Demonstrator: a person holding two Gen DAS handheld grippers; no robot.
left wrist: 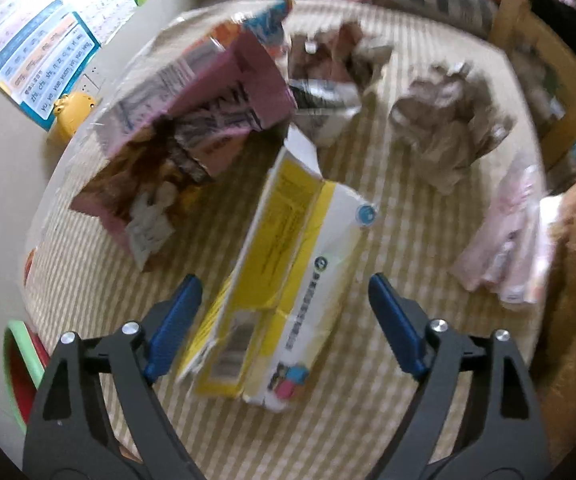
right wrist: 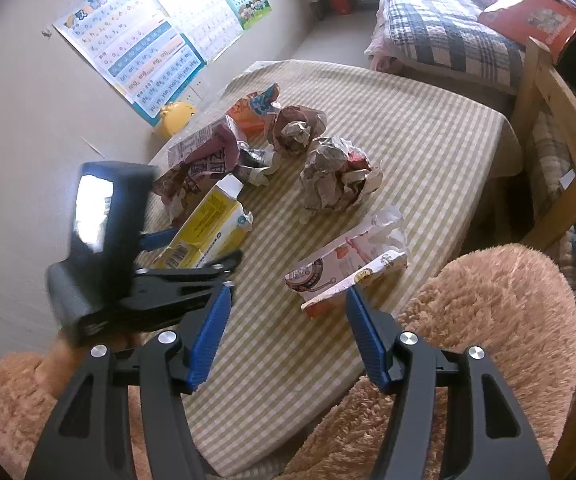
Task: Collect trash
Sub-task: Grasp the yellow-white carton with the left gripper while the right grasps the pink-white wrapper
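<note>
Hovering over a checked cloth surface (right wrist: pixel 407 128), left gripper (left wrist: pixel 284 300) with blue jaws spread wide on either side of a yellow and white box (left wrist: pixel 288 264), not pressing it. Lying beside that box, a torn pink carton (left wrist: pixel 192 128) and two crumpled paper balls (right wrist: pixel 335 180), all near the middle. Reaching from the near edge, right gripper (right wrist: pixel 288 312) with jaws apart and empty, just short of a flattened white and red wrapper (right wrist: pixel 351 264). Bordering the surface, fuzzy tan sleeves (right wrist: pixel 487 320).
</note>
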